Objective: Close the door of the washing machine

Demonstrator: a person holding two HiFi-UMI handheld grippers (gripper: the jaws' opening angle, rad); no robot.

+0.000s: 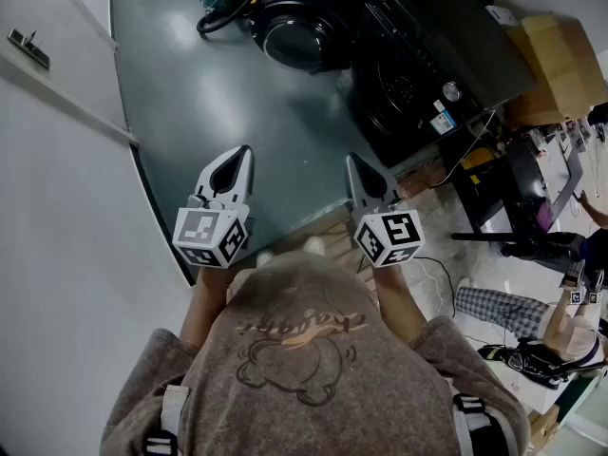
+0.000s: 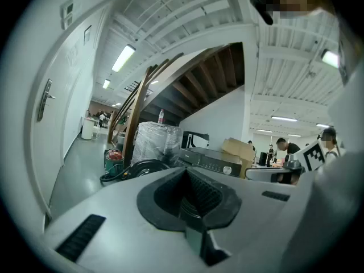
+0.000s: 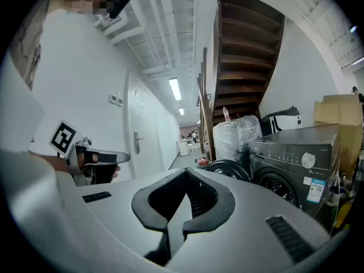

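Observation:
The dark washing machine stands ahead and to the right on the grey floor. Its round door hangs open to the left of its front. The right gripper view shows the machine and the door some way off; the left gripper view shows the same machine and door. My left gripper and right gripper are held side by side in front of my chest, well short of the machine. Both are shut with nothing between their jaws, as seen at the left gripper and the right gripper.
A white wall with a door runs along the left. A cardboard box sits behind the machine, with a plastic-wrapped bundle and a wooden staircase beyond. Cables and a stand lie at right, near a seated person.

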